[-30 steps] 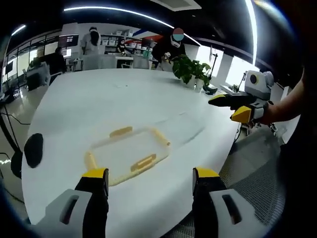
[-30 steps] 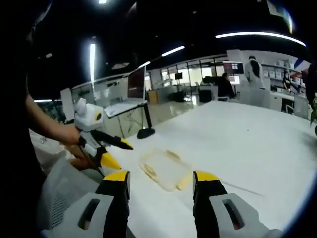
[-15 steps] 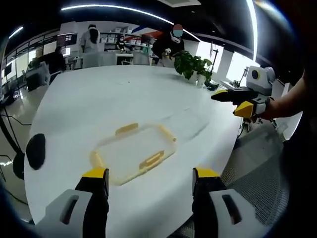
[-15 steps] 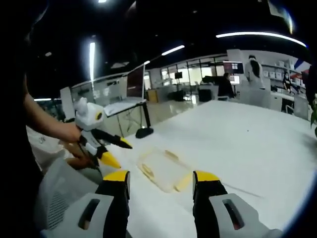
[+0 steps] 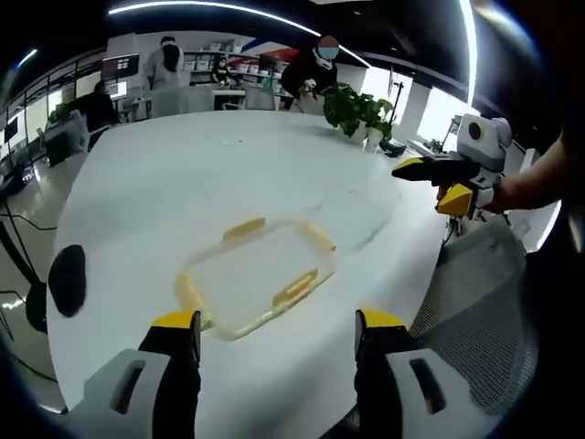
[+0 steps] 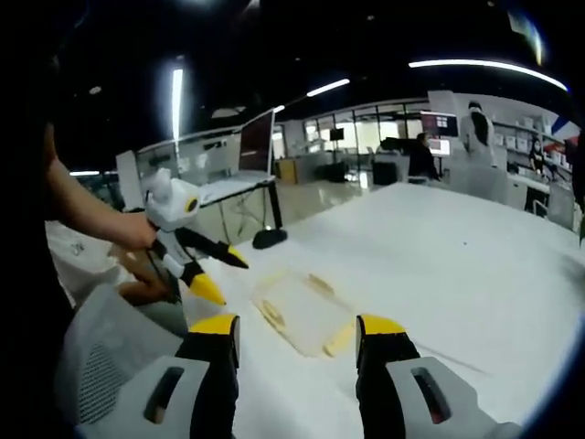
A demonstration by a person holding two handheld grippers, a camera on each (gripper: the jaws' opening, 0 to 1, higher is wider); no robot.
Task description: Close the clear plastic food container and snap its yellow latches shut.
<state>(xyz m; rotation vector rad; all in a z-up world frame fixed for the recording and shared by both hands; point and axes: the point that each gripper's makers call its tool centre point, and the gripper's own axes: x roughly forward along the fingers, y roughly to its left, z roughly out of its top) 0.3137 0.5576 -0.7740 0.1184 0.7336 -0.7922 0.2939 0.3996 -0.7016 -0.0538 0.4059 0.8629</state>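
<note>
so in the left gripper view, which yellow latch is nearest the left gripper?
The latch on the container's short left end, just above the left gripper's left jaw. The other three latches sit farther up or right.

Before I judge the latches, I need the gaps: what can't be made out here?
- Container: clear and blurred in both views; whether the lid is seated can't be told.
- Latches: too small in the left gripper view to tell snapped or loose.
- Near latch: close by the right gripper's jaws, blurred in the right gripper view.

1. Bright ceiling light strips (image 5: pixel 228 7) arc overhead, bent by fisheye distortion; the white table (image 5: pixel 183 183) glares pale
2. Right gripper view is dimmer; its edges are soft and blurred
</note>
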